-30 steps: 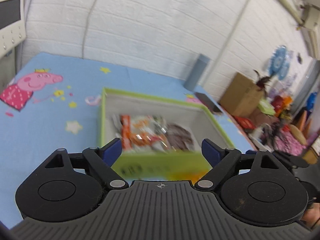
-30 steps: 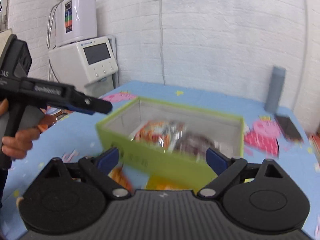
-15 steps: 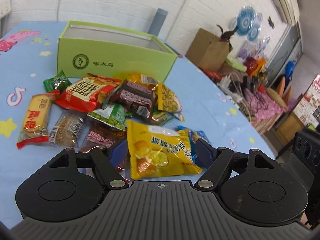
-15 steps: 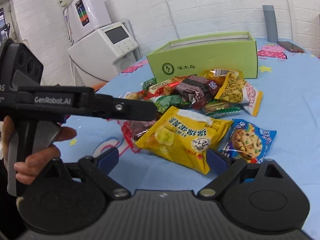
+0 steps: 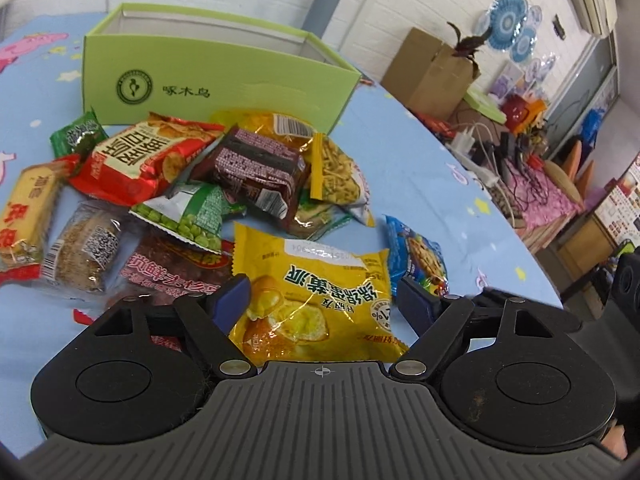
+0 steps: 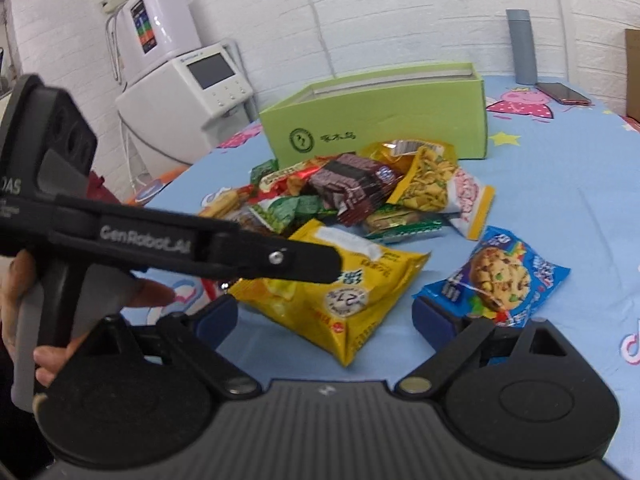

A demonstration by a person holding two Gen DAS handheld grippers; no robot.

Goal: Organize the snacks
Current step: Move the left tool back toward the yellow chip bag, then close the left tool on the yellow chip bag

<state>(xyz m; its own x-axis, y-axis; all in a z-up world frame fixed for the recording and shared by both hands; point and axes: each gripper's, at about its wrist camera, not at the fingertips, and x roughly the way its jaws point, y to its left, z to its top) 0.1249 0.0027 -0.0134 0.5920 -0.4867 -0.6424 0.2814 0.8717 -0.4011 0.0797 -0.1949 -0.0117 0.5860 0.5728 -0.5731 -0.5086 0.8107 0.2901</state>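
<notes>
Left gripper [image 5: 322,300], jaws just widened and clasping nothing, straddles the yellow cake packet [image 5: 316,292] at lower centre; the right gripper [image 6: 324,316] waits spread and empty. Closing and carrying the packet to the green box [image 5: 208,80], upper left, likely follows.

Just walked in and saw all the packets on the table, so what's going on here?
A person is sorting snacks with a gripper in each hand. The left gripper has just been opening and straddles the yellow cake packet without pressing it. The right gripper is open nearby, holding nothing. The other snacks lie piled before the green box.
</notes>
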